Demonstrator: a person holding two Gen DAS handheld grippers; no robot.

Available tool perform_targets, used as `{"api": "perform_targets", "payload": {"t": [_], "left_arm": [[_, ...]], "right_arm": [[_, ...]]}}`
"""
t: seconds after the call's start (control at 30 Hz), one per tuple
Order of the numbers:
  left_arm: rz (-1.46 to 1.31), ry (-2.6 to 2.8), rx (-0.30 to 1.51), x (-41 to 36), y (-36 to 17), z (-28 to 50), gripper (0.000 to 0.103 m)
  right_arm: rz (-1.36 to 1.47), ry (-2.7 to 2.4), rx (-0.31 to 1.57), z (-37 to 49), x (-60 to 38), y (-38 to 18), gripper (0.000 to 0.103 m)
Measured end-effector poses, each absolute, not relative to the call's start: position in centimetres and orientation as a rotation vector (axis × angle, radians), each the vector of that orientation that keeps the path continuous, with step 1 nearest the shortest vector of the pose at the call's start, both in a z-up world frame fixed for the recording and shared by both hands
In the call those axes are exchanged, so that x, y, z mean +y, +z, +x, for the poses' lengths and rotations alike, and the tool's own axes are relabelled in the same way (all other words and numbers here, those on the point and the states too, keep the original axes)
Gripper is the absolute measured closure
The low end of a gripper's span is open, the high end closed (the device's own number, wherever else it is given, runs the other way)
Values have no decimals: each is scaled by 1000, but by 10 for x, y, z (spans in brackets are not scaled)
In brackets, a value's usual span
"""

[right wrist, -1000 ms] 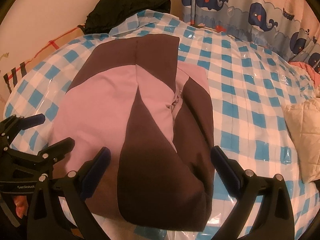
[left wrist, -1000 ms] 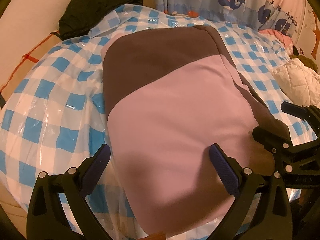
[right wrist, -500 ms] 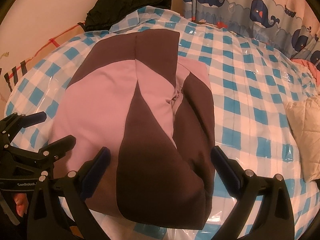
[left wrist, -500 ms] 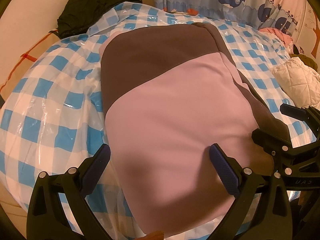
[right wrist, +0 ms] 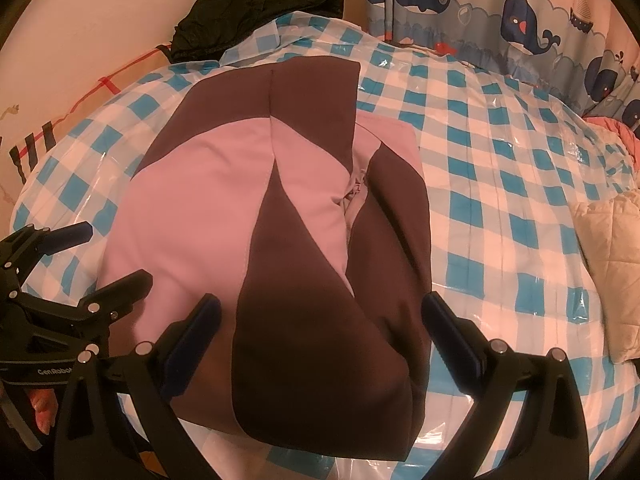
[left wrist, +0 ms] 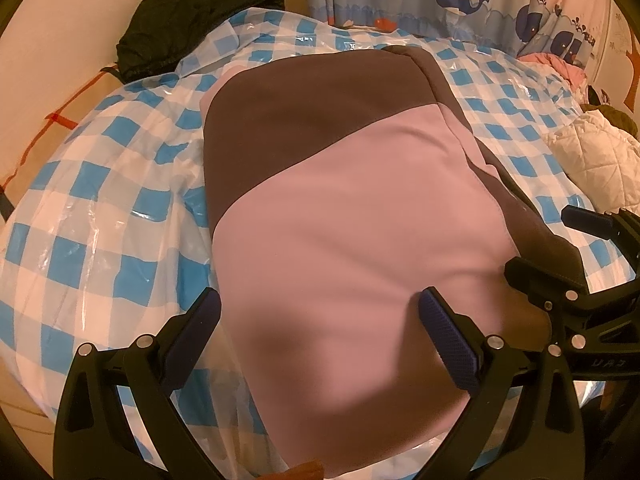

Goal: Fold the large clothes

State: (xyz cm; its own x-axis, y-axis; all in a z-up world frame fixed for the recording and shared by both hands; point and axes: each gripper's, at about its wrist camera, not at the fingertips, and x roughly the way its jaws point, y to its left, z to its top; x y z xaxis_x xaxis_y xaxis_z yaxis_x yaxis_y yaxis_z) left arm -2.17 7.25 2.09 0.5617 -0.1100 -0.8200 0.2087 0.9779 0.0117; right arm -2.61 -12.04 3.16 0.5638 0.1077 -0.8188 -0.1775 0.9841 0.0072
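From the right wrist alone, the garment's (right wrist: 280,240) zipper (right wrist: 356,192) shows; both tongs (left wrist: 320,340) (right wrist: 316,336) gape, empty.

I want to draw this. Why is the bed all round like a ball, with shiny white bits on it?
Left wrist view: the fisheye lens bulges the checked cover; its plastic throws glare streaks. Right wrist view: same bulge, dark corners, glare on the cover, and an orange tint over the pink and brown jacket.
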Motion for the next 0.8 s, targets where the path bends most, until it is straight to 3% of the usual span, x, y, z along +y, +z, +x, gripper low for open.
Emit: {"api": "perform_targets", "payload": {"t": [0.8], "left_arm": [[135,-167,905,69,22,-31,8]], "right_arm": [[-75,174,959,-28,-119,31,7]]}}
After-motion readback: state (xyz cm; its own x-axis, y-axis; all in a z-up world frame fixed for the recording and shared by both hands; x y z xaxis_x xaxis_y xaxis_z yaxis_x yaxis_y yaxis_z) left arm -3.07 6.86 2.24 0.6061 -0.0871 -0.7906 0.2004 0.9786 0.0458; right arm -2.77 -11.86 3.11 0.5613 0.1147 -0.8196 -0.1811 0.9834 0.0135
